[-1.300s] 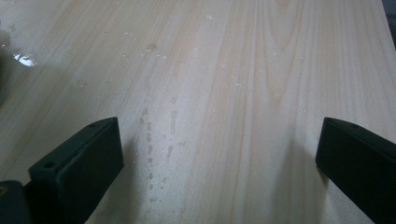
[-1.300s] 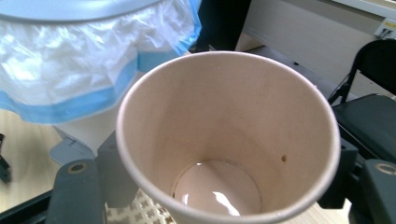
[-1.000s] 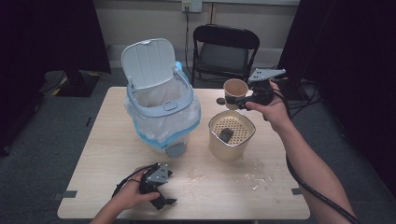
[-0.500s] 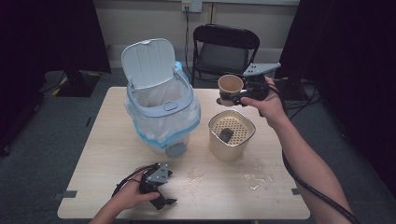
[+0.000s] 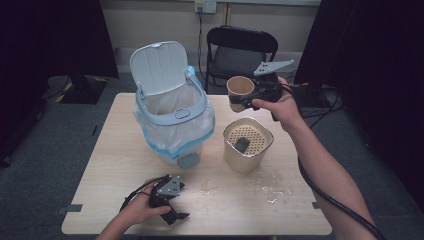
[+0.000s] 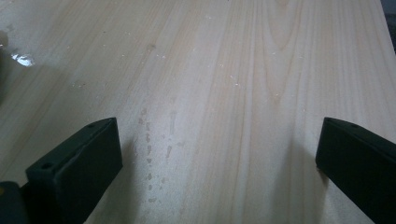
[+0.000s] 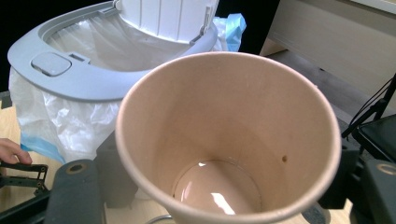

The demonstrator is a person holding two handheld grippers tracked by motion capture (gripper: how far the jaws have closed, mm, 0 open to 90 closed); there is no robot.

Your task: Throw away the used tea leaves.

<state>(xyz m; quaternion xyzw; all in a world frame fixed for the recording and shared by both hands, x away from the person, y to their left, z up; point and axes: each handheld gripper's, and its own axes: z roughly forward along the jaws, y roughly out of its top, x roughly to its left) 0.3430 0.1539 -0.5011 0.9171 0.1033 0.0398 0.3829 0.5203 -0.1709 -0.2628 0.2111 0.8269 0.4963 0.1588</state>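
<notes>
High view shows the right tongs [image 5: 248, 95] holding a brown paper cup [image 5: 240, 88] in the air above the far right part of the desk [image 5: 110, 165], between the open-lidded trash bin [image 5: 172, 112] and the cream strainer pot [image 5: 247, 142]. Seen from the right gripper view, the cup [image 7: 229, 140] is pinched across its lower wall, the jaws closed most of the way on it, and a shallow film of liquid seems to glint at its bottom, though the glare makes that hard to be sure of. If so, tipping the cup short of the bin's white liner [image 7: 70, 116] would add to the wet patches [image 5: 265, 187] near the desk's near edge. A thin paper wall may also buckle under a hard squeeze and slip free. Left tongs [image 5: 176, 216] rest by the desk's near edge, jaws spread wide over bare wood, gripping nothing.
</notes>
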